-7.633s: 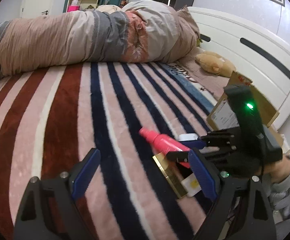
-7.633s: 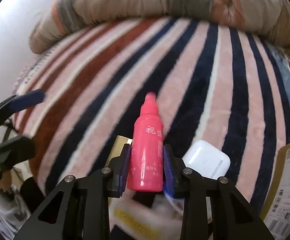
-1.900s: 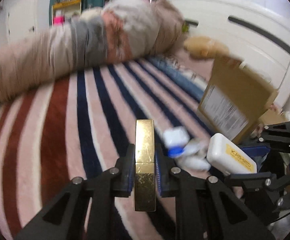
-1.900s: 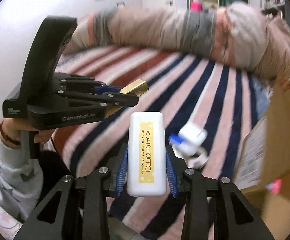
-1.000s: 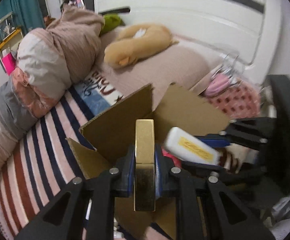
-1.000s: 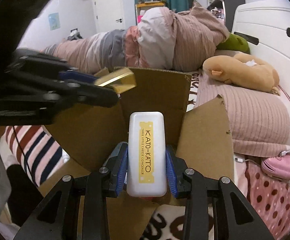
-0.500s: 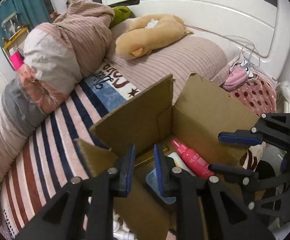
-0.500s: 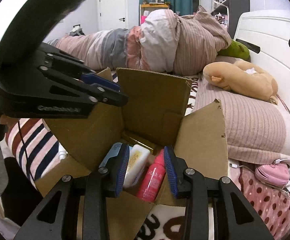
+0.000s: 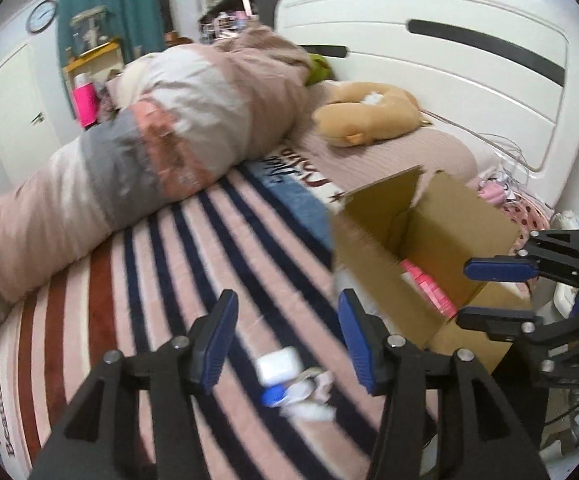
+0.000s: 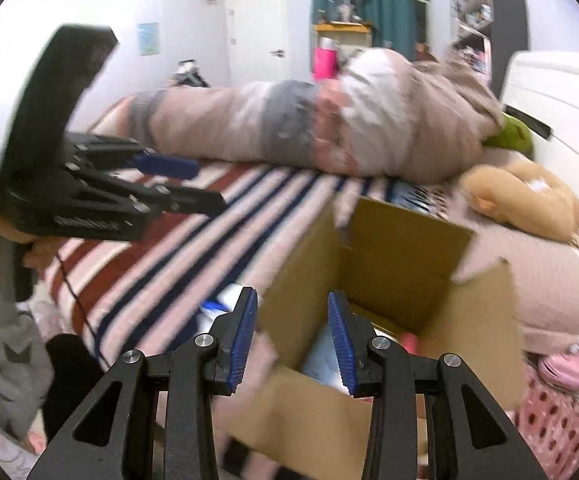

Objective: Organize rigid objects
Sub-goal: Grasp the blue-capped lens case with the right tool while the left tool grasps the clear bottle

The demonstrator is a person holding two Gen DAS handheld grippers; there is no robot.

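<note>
An open cardboard box [image 9: 373, 256] stands on the striped bed; it also shows in the right wrist view [image 10: 401, 256]. A pink bottle [image 9: 429, 286] lies inside it. A white earbud case [image 9: 278, 364] and a blue-and-white heap of small items [image 9: 289, 394] lie on the blanket left of the box. My left gripper [image 9: 285, 332] is open and empty above these items. My right gripper [image 10: 292, 338] is open and empty over the box's near left corner; it also shows in the left wrist view [image 9: 493, 292].
A rolled quilt [image 9: 137, 152] lies across the far side of the bed. A tan plush toy [image 9: 365, 114] rests by the white headboard [image 9: 449, 56]. A pink item with cables [image 10: 565, 366] lies on the dotted cover right of the box.
Both grippers have drawn back from the box, empty. My left gripper swung left over the blanket and opened wider. The gold bar and white case were dropped in the box earlier.
</note>
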